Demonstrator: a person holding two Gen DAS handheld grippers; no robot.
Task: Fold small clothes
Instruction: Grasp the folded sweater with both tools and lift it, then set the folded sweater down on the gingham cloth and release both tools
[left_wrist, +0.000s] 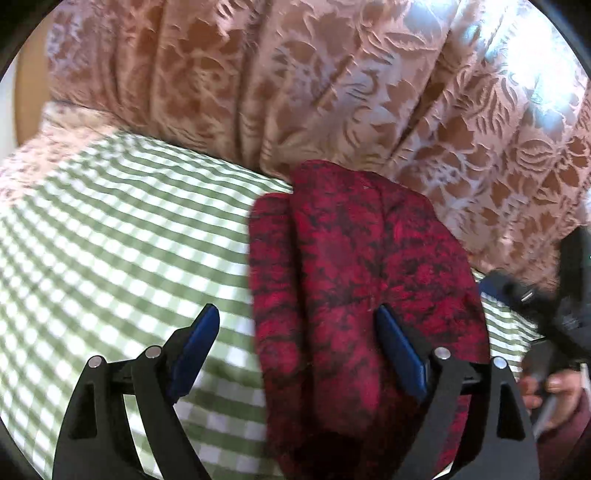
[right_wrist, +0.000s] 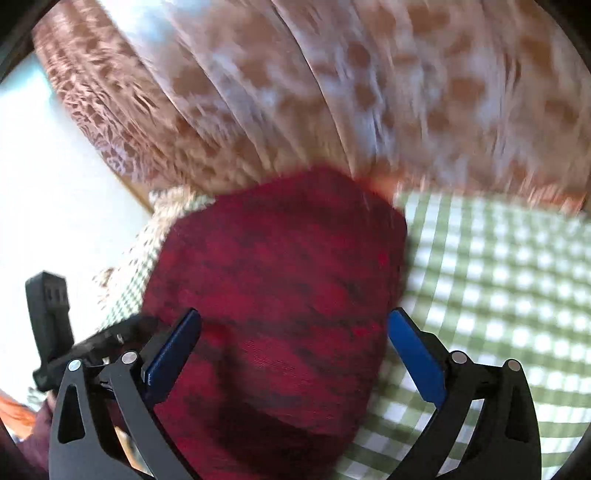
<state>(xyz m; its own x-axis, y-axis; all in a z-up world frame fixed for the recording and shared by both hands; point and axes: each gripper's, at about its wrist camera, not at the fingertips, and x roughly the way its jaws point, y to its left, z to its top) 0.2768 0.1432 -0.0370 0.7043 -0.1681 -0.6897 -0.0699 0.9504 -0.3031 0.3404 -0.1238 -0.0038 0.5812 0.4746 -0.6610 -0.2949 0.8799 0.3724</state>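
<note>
With my left gripper (left_wrist: 295, 354) and right gripper (right_wrist: 295, 354) both spread and empty, the red garment (left_wrist: 362, 280) (soft, light, floppy) lies bundled mid-frame on the checked cloth (left_wrist: 110, 229), best pinched at an edge.

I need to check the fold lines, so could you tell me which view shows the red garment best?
The left wrist view: the red garment is sharp, its lengthwise creases visible. The right wrist view shows it blurred.

Daylight glares through the curtain (left_wrist: 332, 85), blown out at upper right in the left view. The right view is smeared by motion blur, its left edge overexposed white. Fisheye bends the checked cloth (right_wrist: 498, 280); dark vignette rings both. Garment (left_wrist: 369, 277) slightly soft.
</note>
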